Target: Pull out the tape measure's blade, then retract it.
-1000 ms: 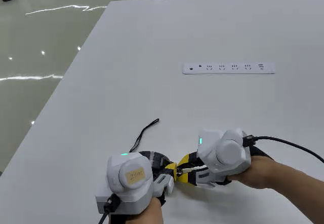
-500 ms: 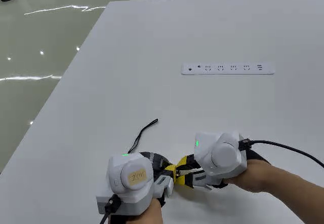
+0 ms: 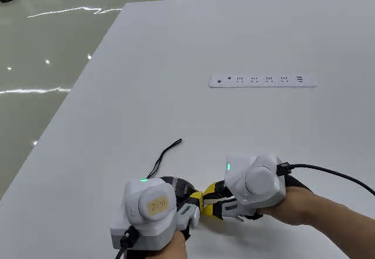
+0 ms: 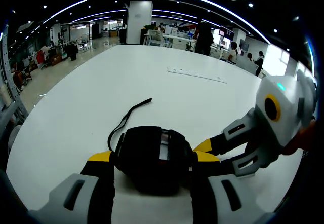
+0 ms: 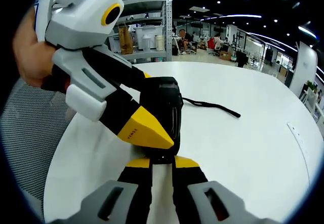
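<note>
The white surface [image 3: 234,30] carries a power strip [image 3: 263,81] right of centre in the head view. At the bottom centre of that view, the left hand-held gripper [image 4: 154,159] clamps the black tape measure [image 4: 147,150] by its sides. The right hand-held gripper [image 5: 162,163] meets it from the right, jaws squeezed nearly together at the case's lower edge, probably on the blade's end, which is too small to make out. The wrist strap [image 4: 129,116] trails toward the upper left.

Surfaces: mostly matt.
Tape measure [image 4: 152,155] case matt black, rubbery-looking; strap [image 4: 126,118] at its 11 o'clock, cloth-like cord. Table [image 3: 234,36] smooth matt white; power strip [image 3: 262,81] white plastic; floor [image 3: 47,36], 10 o'clock, glossy.
</note>
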A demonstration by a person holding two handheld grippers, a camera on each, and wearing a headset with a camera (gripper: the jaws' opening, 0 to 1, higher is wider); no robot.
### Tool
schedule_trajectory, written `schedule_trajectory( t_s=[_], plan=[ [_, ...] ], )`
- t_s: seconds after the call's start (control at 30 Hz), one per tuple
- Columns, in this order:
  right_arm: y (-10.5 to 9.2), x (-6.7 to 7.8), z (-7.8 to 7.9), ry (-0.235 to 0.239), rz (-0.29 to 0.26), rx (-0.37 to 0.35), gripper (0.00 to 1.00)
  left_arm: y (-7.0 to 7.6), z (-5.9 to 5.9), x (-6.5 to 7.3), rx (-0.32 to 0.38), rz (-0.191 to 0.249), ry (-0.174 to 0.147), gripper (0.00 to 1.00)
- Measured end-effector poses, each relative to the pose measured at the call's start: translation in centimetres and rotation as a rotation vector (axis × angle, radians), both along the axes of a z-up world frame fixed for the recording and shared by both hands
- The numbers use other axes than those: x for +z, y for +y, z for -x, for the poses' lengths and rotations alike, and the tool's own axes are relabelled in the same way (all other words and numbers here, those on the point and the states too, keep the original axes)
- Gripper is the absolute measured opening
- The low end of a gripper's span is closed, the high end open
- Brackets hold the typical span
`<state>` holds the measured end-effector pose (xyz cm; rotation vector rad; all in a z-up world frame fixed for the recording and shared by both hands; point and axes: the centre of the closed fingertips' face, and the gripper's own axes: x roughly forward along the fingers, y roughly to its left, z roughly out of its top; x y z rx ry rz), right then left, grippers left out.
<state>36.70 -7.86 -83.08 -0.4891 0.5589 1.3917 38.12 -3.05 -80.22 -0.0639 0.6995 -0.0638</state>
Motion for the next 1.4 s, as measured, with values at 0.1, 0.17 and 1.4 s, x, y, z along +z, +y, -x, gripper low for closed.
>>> schedule_trajectory(
  t_s=[0.1, 0.17, 1.4],
  plan=[
    [0.0, 0.0, 0.0, -0.003, 0.000, 0.002, 0.14, 0.0, 0.0, 0.0, -0.002, 0.001, -0.001, 0.57],
    [0.0, 0.0, 0.0, -0.003, 0.002, 0.003, 0.14, 0.0, 0.0, 0.0, -0.004, 0.000, -0.002, 0.57],
    [-0.5, -0.1, 0.8, -0.037, 0.058, -0.025, 0.24, 0.9, 0.4, 2.2, -0.116, 0.023, -0.029, 0.64]
  ],
)
